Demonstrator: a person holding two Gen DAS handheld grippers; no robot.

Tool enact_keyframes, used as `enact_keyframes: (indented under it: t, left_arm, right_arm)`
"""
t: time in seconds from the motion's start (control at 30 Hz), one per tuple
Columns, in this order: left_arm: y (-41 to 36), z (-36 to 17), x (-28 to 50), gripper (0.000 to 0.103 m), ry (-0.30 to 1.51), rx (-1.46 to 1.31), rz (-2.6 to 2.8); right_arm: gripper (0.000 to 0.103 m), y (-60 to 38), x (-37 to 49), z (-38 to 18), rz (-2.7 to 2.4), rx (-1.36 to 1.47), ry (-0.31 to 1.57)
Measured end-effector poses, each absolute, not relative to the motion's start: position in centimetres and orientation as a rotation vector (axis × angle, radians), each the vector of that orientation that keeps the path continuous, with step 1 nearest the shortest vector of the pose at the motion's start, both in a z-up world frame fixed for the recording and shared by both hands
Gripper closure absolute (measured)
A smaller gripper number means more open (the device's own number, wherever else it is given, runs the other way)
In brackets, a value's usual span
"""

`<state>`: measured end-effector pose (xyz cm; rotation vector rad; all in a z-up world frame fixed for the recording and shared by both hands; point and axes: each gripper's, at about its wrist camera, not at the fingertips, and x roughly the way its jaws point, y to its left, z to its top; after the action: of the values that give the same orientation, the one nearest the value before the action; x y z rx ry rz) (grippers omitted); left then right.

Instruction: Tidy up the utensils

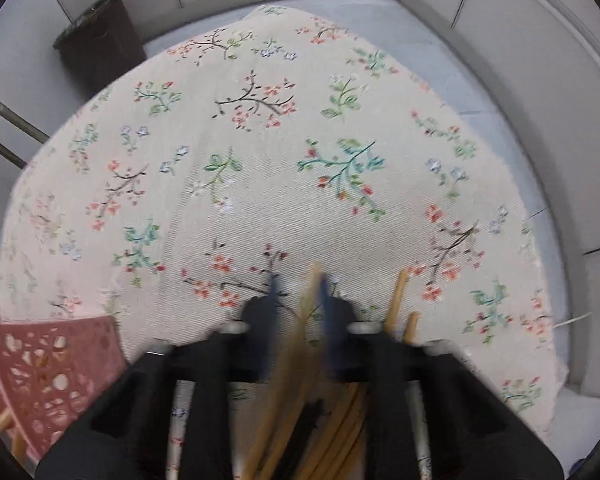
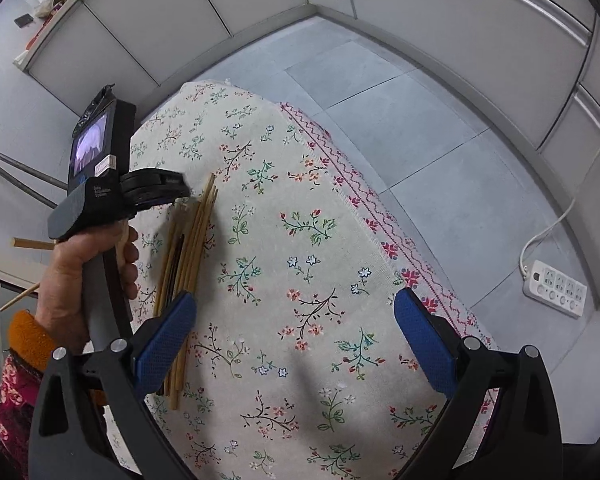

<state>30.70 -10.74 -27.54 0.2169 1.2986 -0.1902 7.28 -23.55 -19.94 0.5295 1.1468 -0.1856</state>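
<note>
the left gripper (image 1: 298,284), black with blue-padded fingers (image 1: 274,286), sits low over the tabletop with its fingers narrow around a blurred bundle of tan wooden chopsticks (image 1: 296,360); whether the pads actually press on the sticks cannot be told through the blur. from the right wrist view the same bundle of chopsticks (image 2: 192,248) lies on the cream floral-print tablecloth (image 2: 300,240), just in front of the person's left hand (image 2: 80,276) that grips the gripper's handle. a dark stick lies among the tan ones. the right gripper (image 2: 296,332) hovers above the cloth with its blue fingers (image 2: 164,344) wide apart, nothing between them. a pink perforated plastic basket (image 1: 48,372) stands at the near-left edge of the tabletop, with wooden stick ends showing beside it. a white power strip (image 2: 556,288) lies on the grey tile floor (image 2: 440,128).
</note>
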Motion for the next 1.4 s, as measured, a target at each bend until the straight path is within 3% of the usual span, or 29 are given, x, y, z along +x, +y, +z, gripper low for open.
enact_keyframes:
  t: [0.23,0.6,0.83,0.9,1.03,1.17,1.4]
  left_arm:
    - [-10.1,-26.3,27.1,0.096,1.216,0.237,-0.204]
    - [-3.1,-12.6,12.0,0.099,0.902,0.124,-0.309]
    - [0.8,-6.6,5.5,0.099,0.748,0.029,-0.327]
    - [1.9,-5.3,4.3,0.099,0.708,0.01,-0.323]
    - [4.1,-3.6,3.2,0.099,0.652,-0.043,-0.322]
    - [5.4,-2.4,2.3,0.099,0.615,-0.062,-0.345]
    - [7.5,-1.6,2.6,0.099,0.589,-0.116,-0.338]
  right_arm:
    - [0.007,-23.5,7.4,-20.0,-0.221,0.5,1.137]
    - [0.007,-22.9,8.7,-19.8,-0.219,0.513,1.095]
    - [0.008,-20.5,12.4,-18.5,-0.098,0.519,1.048]
    - [0.012,-20.2,13.7,-19.1,-0.052,0.581,1.064]
    - [0.037,-19.2,17.2,-21.2,0.049,0.674,1.148]
    - [0.054,-18.1,19.4,-23.2,0.066,0.679,1.189]
    - [0.069,-16.9,22.0,-25.3,0.018,0.579,1.223]
